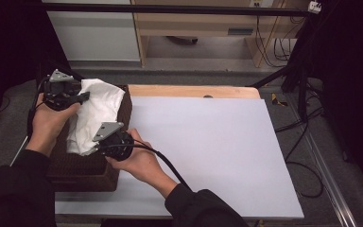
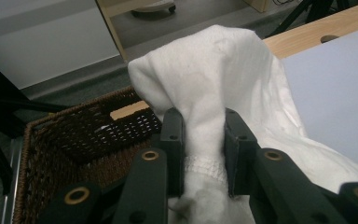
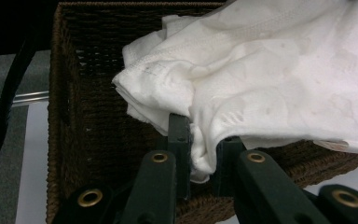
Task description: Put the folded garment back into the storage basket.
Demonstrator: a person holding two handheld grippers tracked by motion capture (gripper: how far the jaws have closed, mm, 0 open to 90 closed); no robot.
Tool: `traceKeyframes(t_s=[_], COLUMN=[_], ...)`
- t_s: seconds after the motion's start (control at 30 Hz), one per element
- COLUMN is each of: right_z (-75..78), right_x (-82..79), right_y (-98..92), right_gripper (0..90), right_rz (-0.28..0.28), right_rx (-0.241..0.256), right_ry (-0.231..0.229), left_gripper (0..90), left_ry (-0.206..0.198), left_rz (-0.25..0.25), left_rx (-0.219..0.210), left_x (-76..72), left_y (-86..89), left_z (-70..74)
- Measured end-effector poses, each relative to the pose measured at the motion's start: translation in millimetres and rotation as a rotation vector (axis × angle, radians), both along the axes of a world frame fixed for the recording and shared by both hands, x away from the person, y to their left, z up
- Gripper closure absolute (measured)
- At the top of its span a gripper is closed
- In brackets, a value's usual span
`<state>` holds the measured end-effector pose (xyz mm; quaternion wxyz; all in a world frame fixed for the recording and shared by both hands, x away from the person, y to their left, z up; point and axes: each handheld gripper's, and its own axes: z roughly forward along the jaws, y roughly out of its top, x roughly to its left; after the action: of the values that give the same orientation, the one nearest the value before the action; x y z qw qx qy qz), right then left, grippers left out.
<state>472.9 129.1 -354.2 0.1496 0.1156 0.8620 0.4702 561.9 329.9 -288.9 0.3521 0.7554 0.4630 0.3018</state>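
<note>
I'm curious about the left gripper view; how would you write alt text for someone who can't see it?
Two black tongs pinch a fold of white cloth that bunches up above a dark woven basket. To the right lie a pale sheet and the wooden table edge; grey floor shows behind.

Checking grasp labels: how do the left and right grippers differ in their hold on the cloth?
The left gripper pinches a raised fold of the cloth at the basket's far end; the right gripper pinches a hanging edge at the near end. In the high view the left sits farther from the person, the right nearer. Both are shut on the same cloth.
</note>
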Motion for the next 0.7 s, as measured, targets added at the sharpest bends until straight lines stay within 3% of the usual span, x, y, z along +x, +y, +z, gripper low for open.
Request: traceKeyframes(t_s=[0.4, 0.7], right_z=[-3.2, -15.3], right_x=[3.9, 11.4], right_y=[6.8, 16.4], right_gripper=[81.1, 81.1], right_rz=[0.003, -0.005], right_rx=[-0.027, -0.047], right_ry=[0.005, 0.031], left_gripper=[72.7, 72.2], left_ry=[0.009, 0.032], left_rz=[0.012, 0.019], left_rx=[-0.011, -0.001], left_x=[4.2, 11.7], left_y=[6.7, 9.1], left_z=[-9.9, -20.7])
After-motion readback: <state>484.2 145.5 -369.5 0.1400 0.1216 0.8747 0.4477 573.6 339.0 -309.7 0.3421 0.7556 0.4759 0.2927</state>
